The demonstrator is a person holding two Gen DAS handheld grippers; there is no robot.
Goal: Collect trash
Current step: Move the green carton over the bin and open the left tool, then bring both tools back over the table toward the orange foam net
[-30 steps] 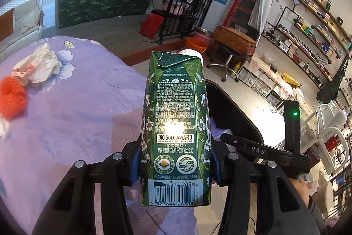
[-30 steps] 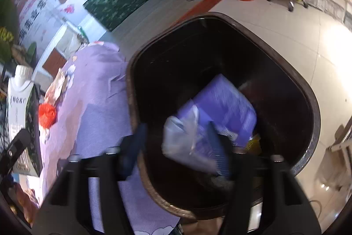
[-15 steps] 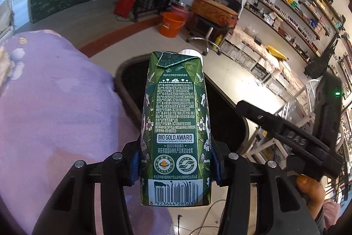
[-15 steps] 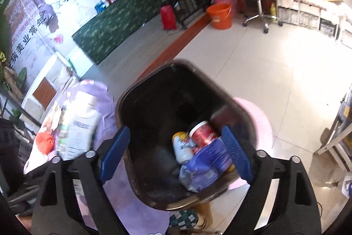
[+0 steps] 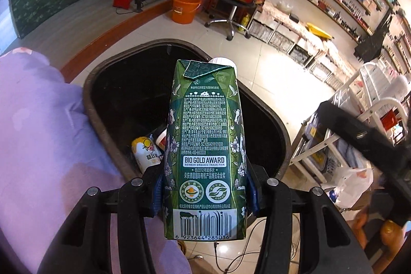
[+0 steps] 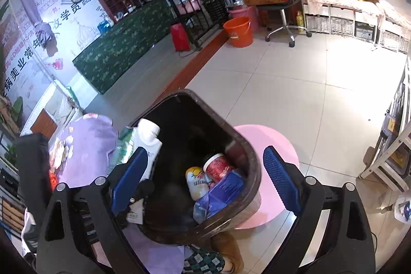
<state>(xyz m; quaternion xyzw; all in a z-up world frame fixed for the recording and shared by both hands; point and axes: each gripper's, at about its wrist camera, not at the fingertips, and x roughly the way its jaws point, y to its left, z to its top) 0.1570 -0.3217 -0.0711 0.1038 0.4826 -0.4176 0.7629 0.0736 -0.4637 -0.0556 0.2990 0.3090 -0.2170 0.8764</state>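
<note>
My left gripper (image 5: 204, 193) is shut on a green milk carton (image 5: 204, 145) with a white cap and holds it upright over the near rim of the dark trash bin (image 5: 88, 104). The carton also shows in the right wrist view (image 6: 147, 143) at the bin's left rim. My right gripper (image 6: 205, 180) is open and empty above the bin (image 6: 253, 171). Inside the bin lie a yellow-white bottle (image 6: 196, 182), a red cup (image 6: 218, 167) and a blue-purple packet (image 6: 221, 193).
A table with a purple floral cloth (image 5: 38, 132) stands left of the bin, with trash on it (image 6: 60, 153). A pink stool (image 6: 272, 145) stands behind the bin. An orange bucket (image 5: 185, 8), a swivel chair (image 5: 231, 4) and wall shelves stand farther off on tiled floor.
My left gripper has carried the carton from over the table to over the bin. My right gripper let the blue-purple packet drop into the bin, opened and rose.
</note>
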